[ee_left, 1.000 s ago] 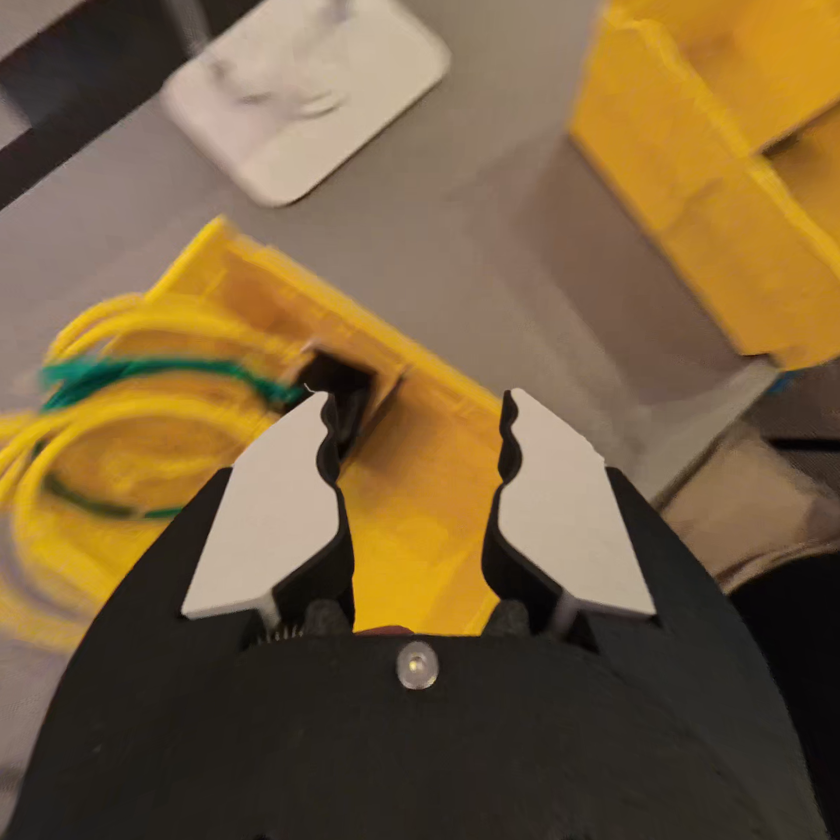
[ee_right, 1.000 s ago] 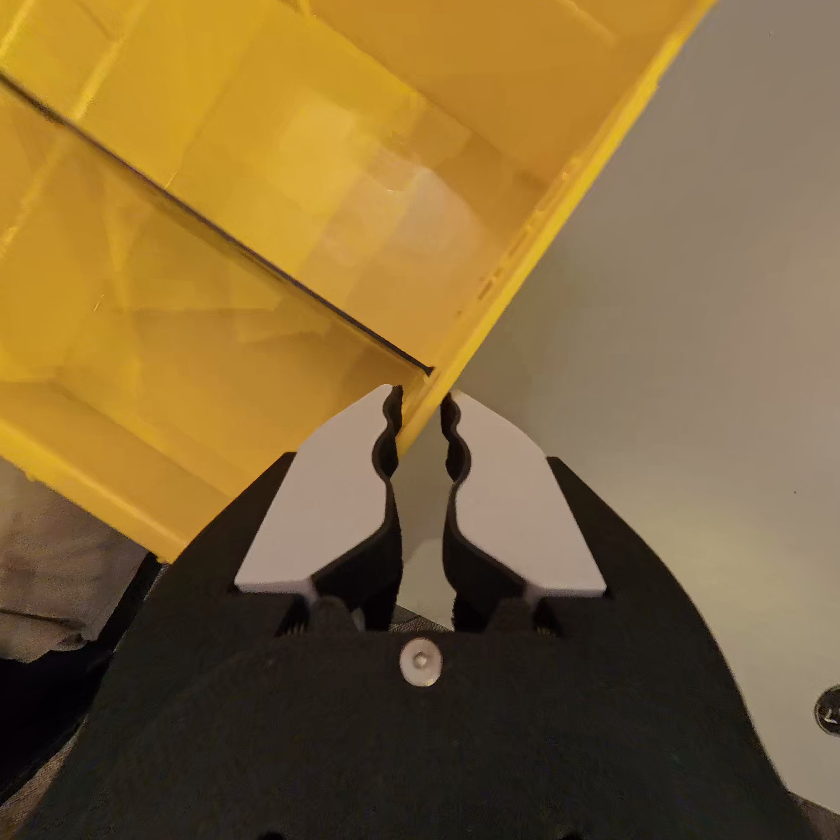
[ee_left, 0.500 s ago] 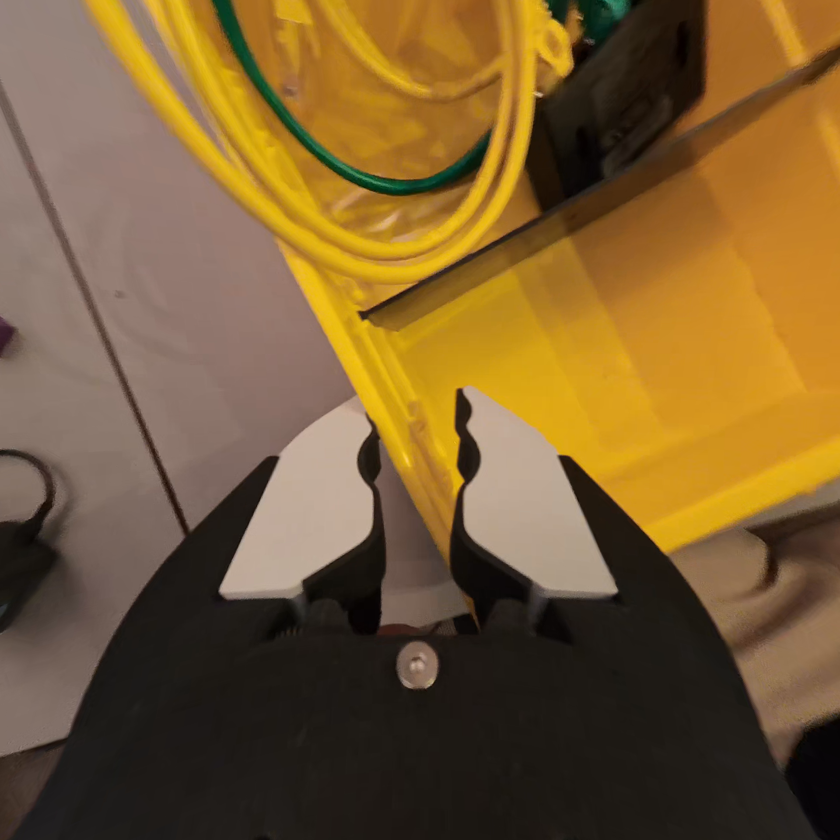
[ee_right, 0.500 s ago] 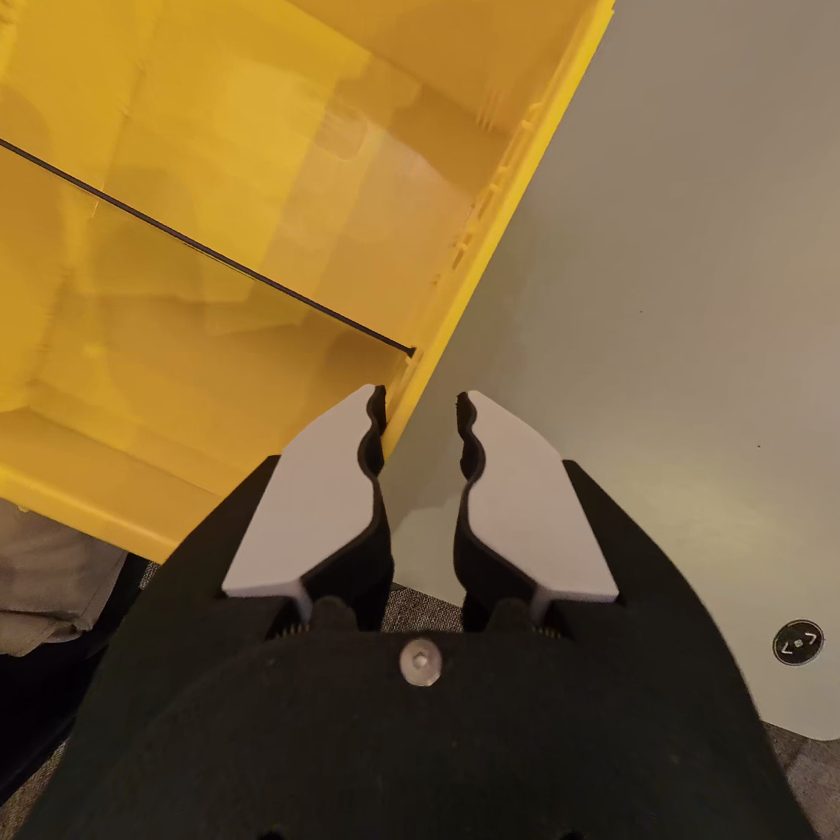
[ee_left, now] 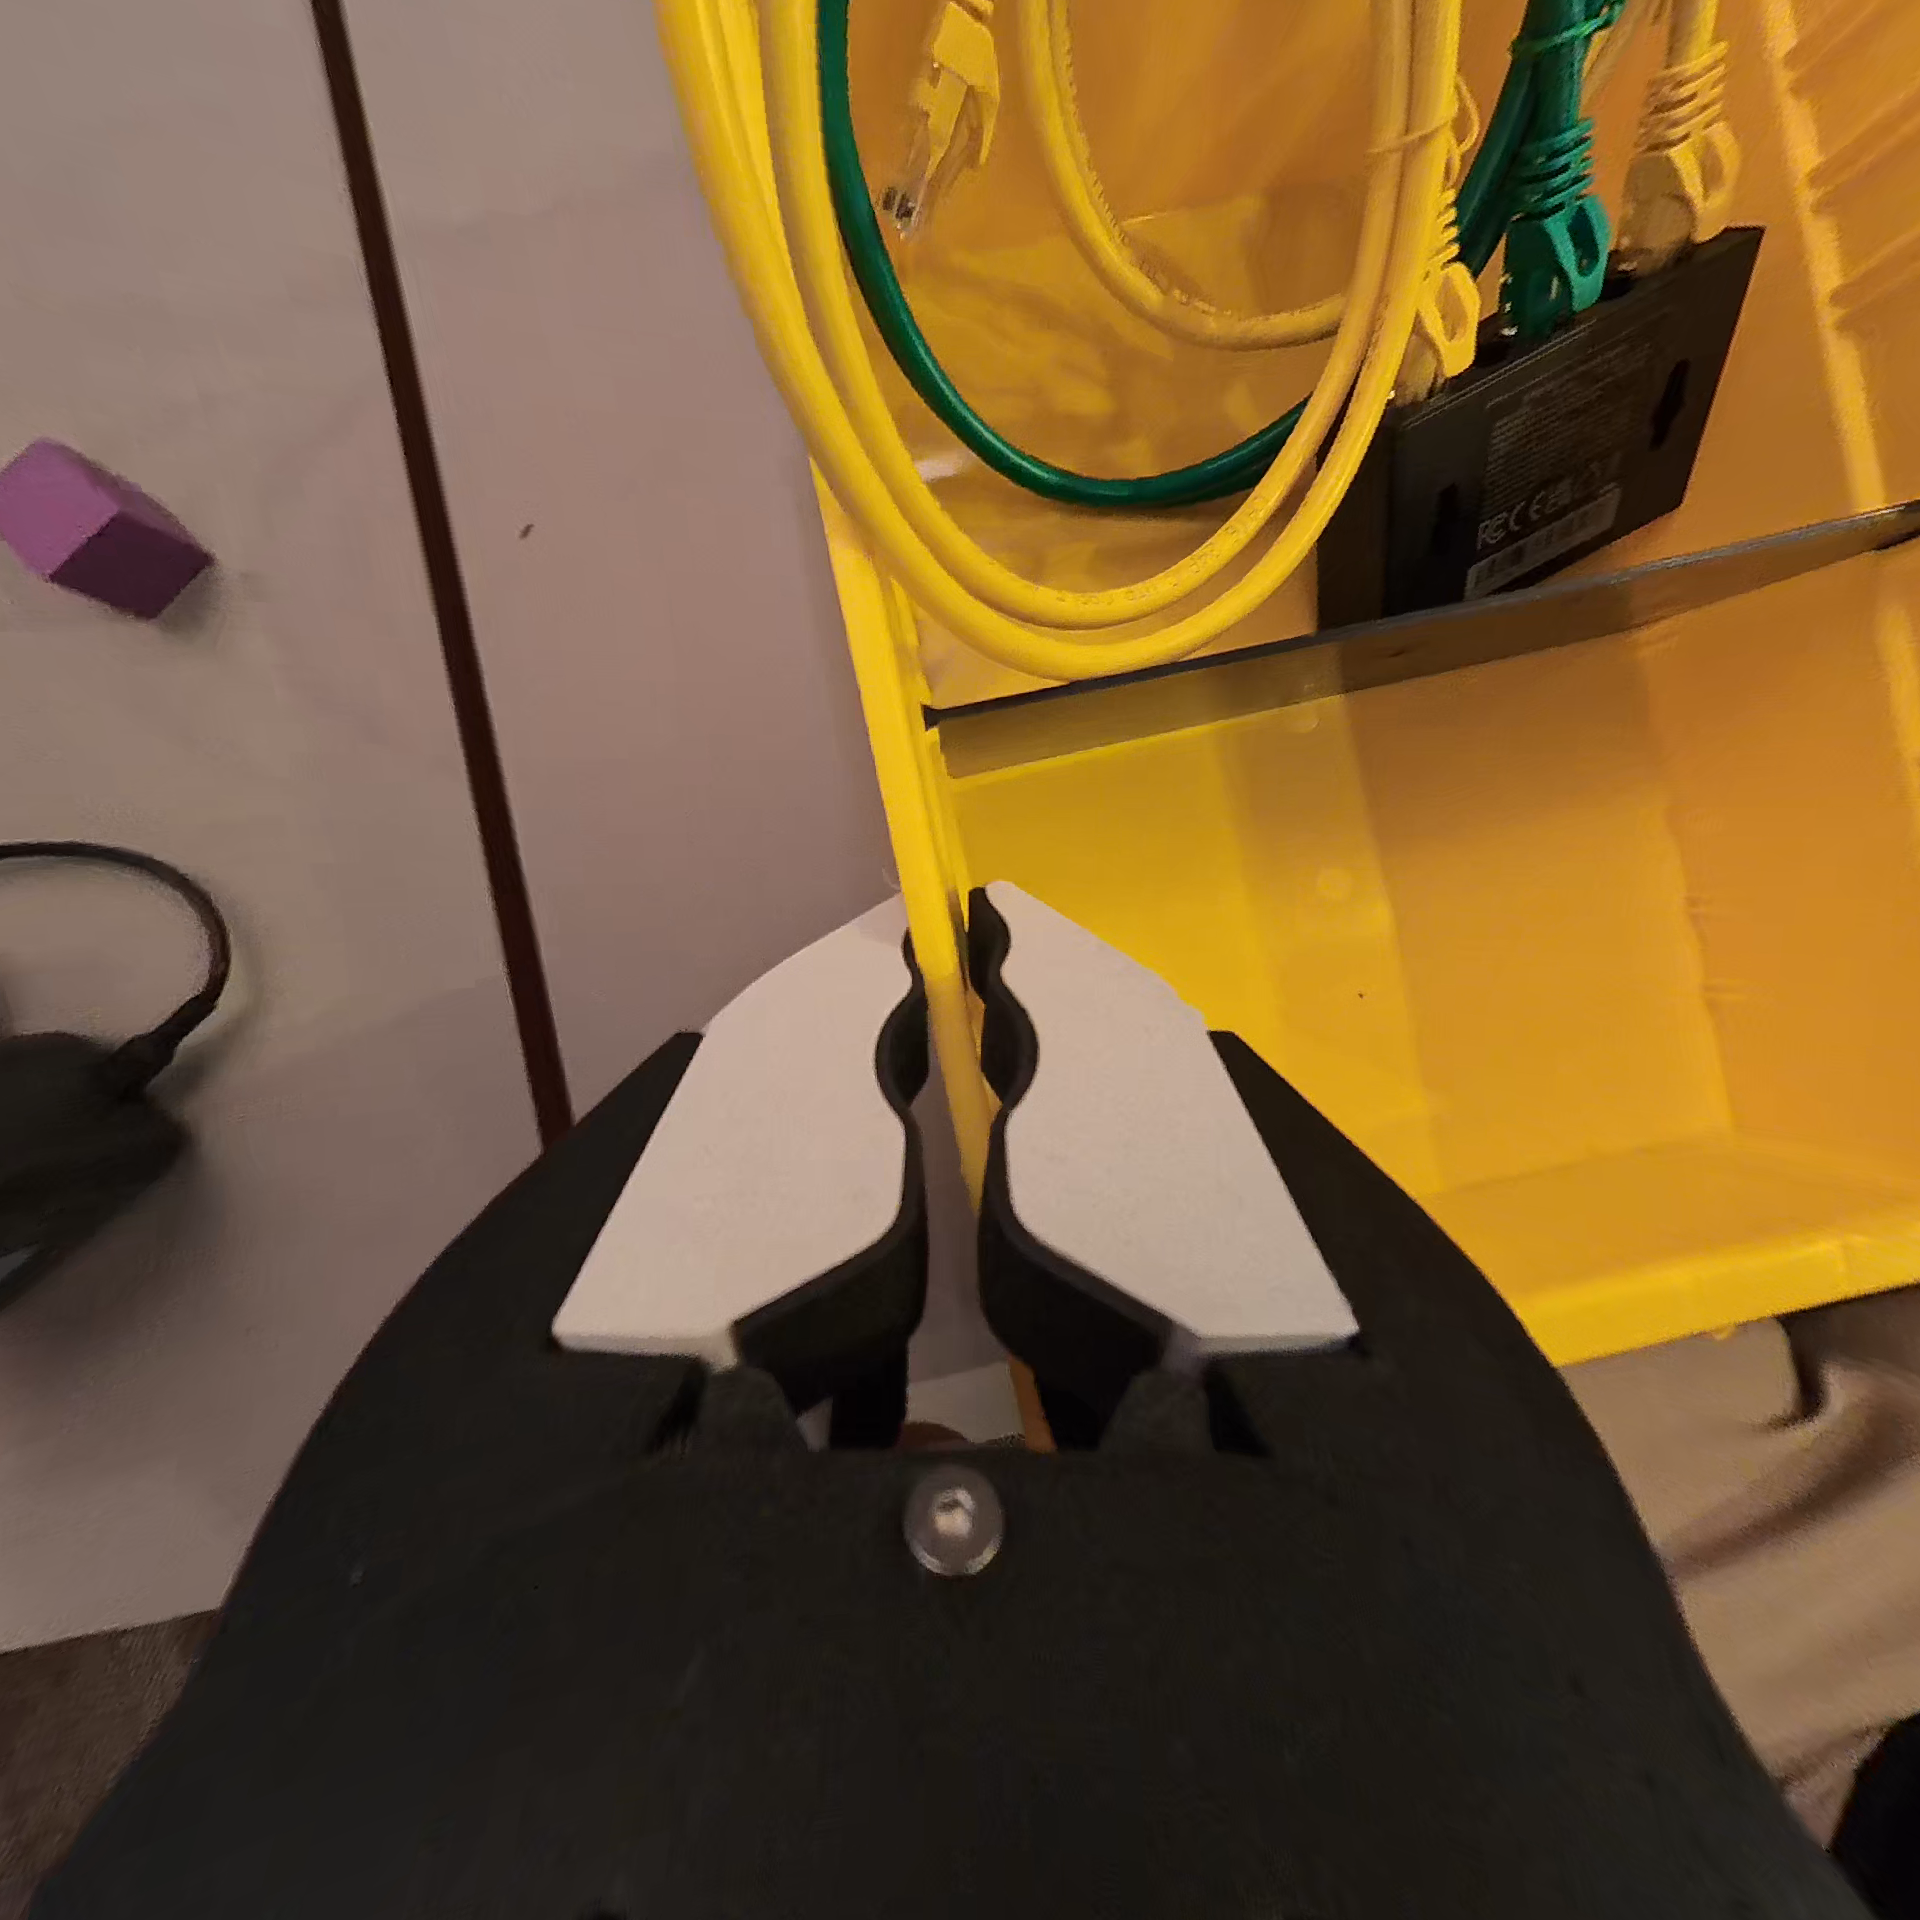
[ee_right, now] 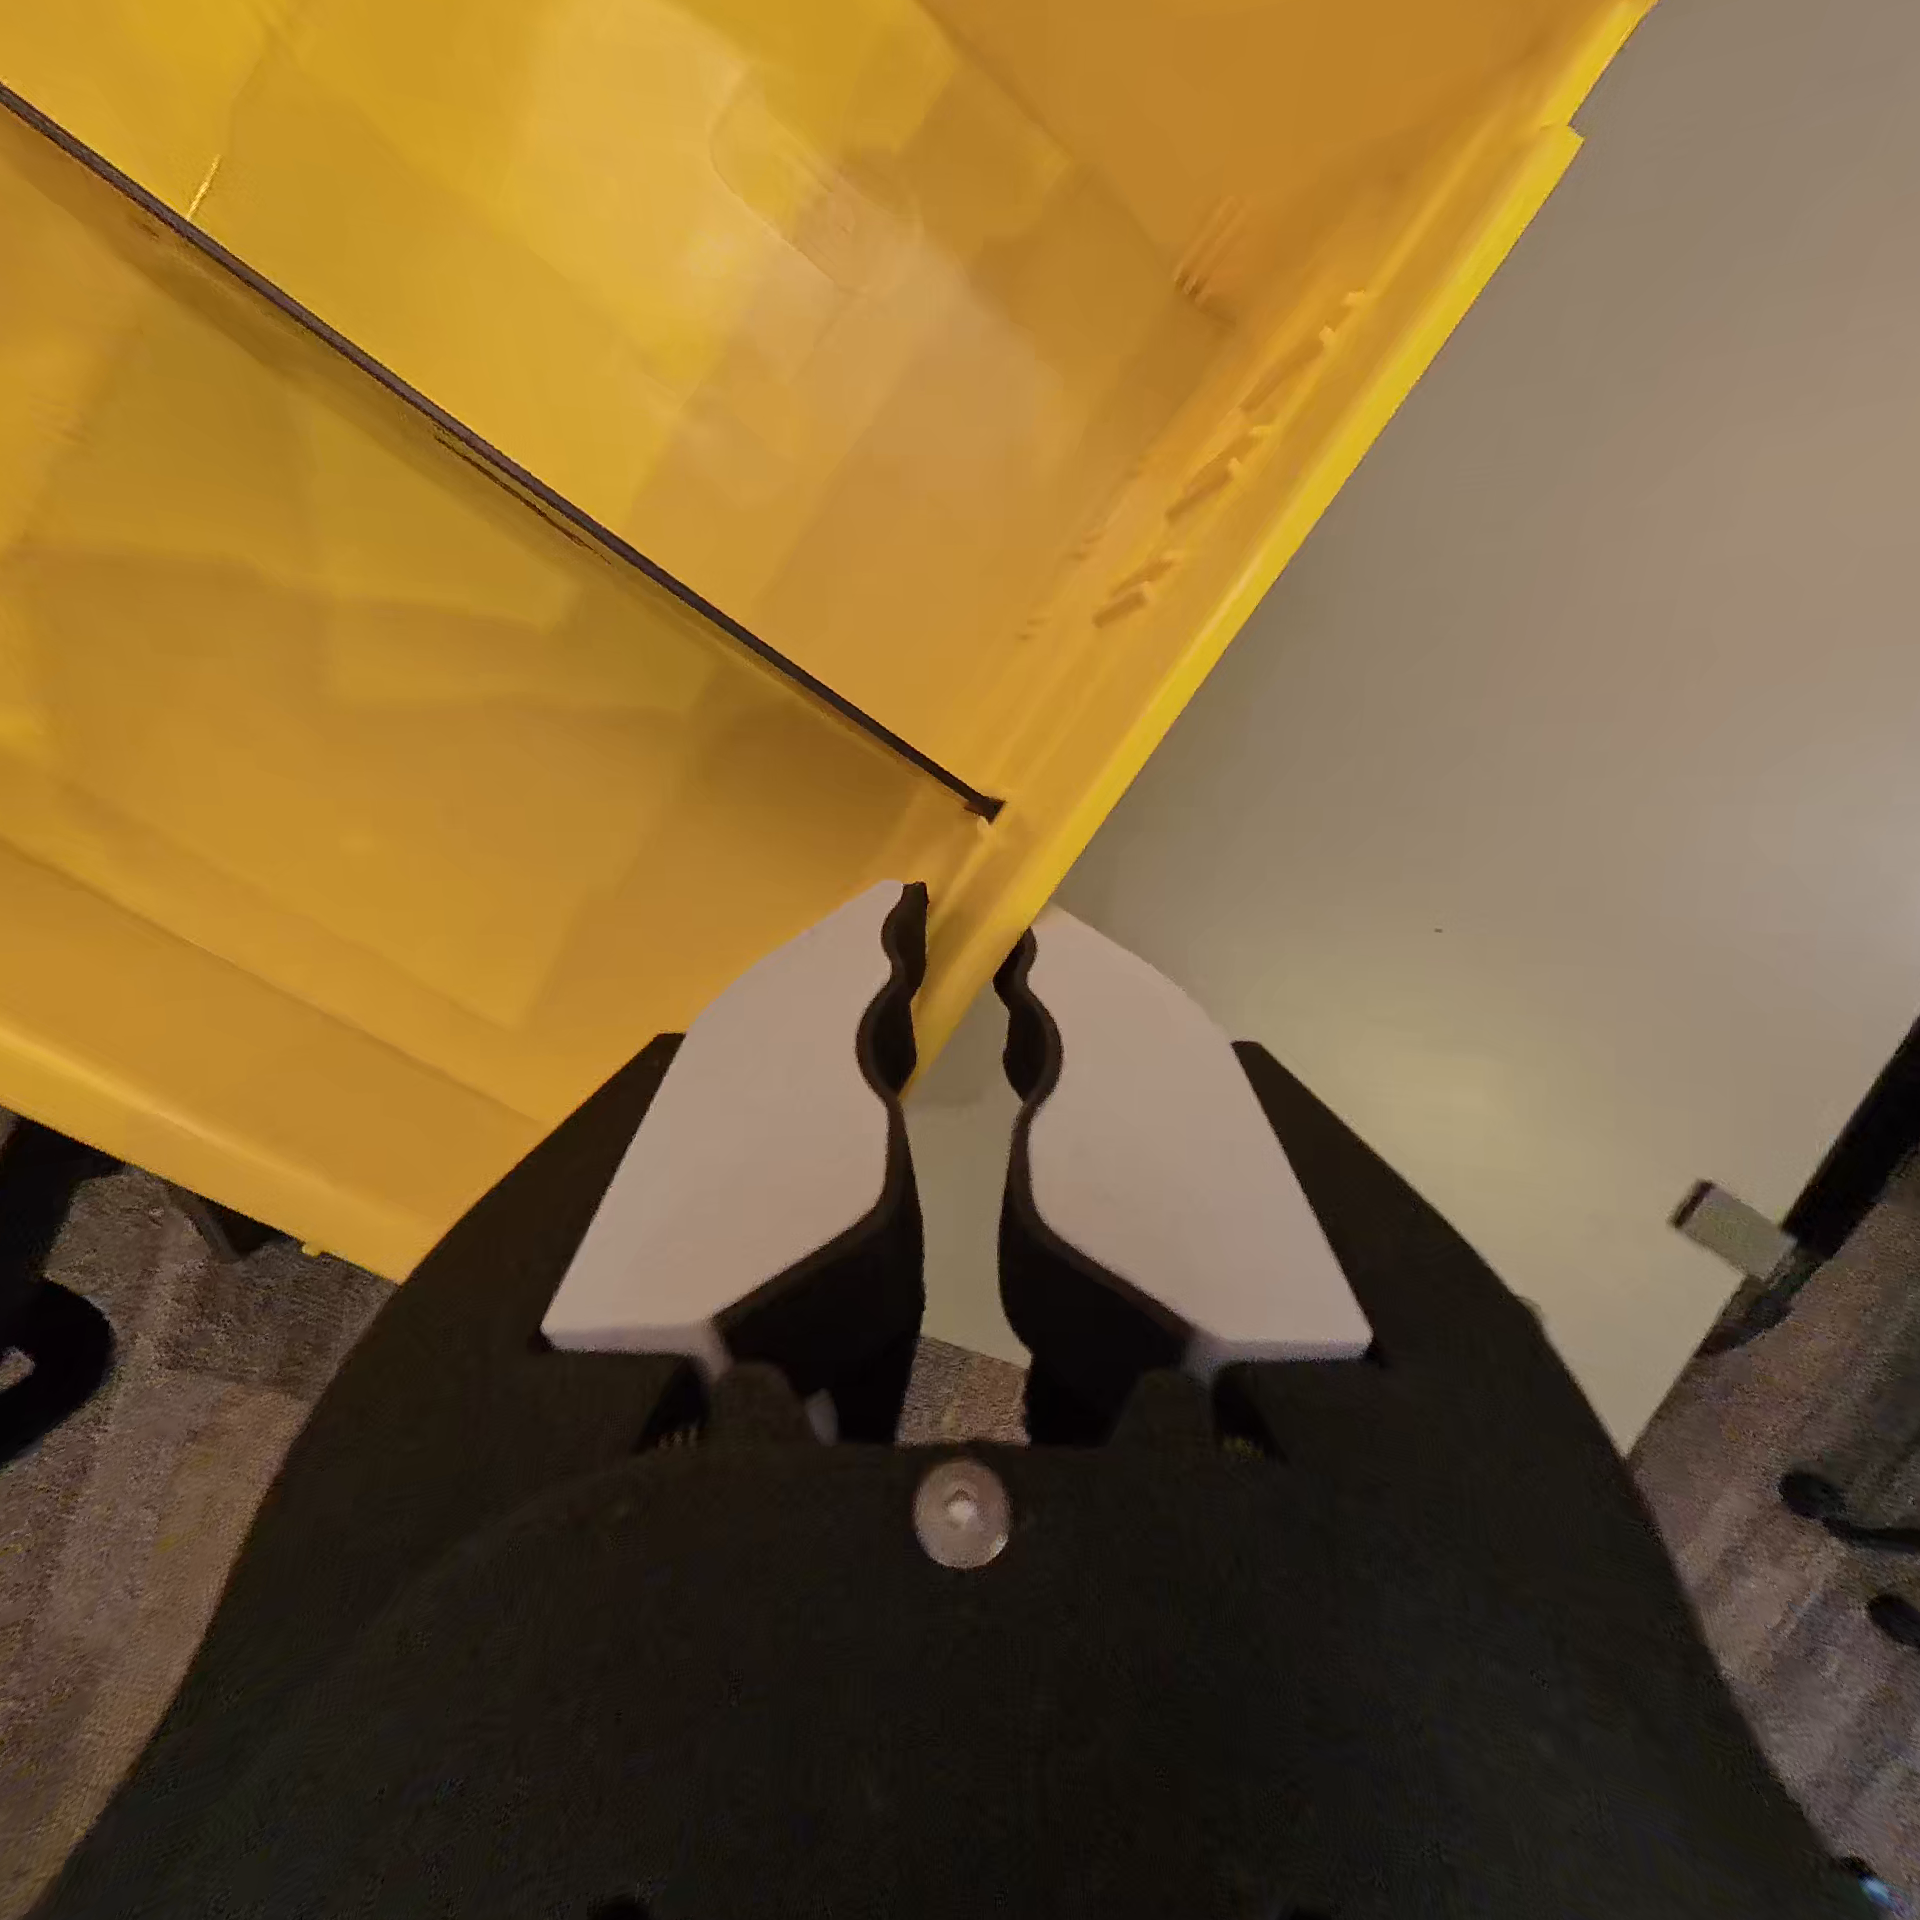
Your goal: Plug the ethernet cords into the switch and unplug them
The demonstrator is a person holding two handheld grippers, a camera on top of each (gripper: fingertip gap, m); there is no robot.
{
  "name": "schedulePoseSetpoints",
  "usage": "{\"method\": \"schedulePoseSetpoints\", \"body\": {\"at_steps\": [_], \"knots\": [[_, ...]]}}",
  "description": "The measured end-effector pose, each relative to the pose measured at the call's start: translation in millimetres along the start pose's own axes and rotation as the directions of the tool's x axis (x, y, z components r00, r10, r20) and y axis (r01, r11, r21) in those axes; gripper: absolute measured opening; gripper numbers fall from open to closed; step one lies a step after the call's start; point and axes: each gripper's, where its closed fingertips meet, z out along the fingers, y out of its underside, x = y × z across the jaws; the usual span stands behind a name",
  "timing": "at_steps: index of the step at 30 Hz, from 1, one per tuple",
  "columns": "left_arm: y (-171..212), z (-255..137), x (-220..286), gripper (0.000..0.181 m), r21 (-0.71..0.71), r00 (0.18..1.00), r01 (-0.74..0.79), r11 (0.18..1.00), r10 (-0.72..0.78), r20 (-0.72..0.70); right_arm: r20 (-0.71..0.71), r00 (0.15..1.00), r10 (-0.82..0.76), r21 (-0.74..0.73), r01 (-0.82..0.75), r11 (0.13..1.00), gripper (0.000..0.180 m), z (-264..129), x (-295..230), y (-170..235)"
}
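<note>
Pale tabletop (ee_left: 623, 436) open at left of the left wrist view, crossed by a dark seam; purple block (ee_left: 99, 535) far left. Yellow bin (ee_left: 1558, 987) filling the right, its far end cut off by the frame. Black switch (ee_left: 1548, 447) upper right against a dark divider (ee_left: 1455, 644), yellow and green cords (ee_left: 1039, 582) looped beside it, port seating hard to make out. Left gripper (ee_left: 951, 935) pinched on the bin's side wall. Right gripper (ee_right: 966, 925) nearly closed astride the bin (ee_right: 1195, 665) rim, contact unclear.

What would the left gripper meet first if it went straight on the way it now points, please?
Nothing new at first: the left gripper is already shut on the yellow bin's side wall. Sliding on along that rim, it would probably meet the black divider, then the yellow cords.
</note>
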Motion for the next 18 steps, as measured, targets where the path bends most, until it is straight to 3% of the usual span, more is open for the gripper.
{"method": "schedulePoseSetpoints", "body": {"at_steps": [5, 14, 18], "knots": [[9, -6, -17, 0.004, 0.002, 0.999, 0.027, 1.000, -0.028, 0.023, -0.034, 0.997, -0.075, -0.043, 0.073, 0.996, 0.013, 1, 33, 10], [24, -16, -52, 0.004, 0.000, 0.998, 0.018, 1.000, -0.018, 0.059, -0.044, 0.999, 0.021, -0.052, -0.023, 0.998, 0.011, 2, 57, 15], [24, -17, -53, 0.004, 0.031, 0.999, 0.048, 0.998, -0.049, 0.009, -0.049, 0.998, 0.043, -0.055, -0.045, 0.997, 0.012, 2, 57, 15]]}}
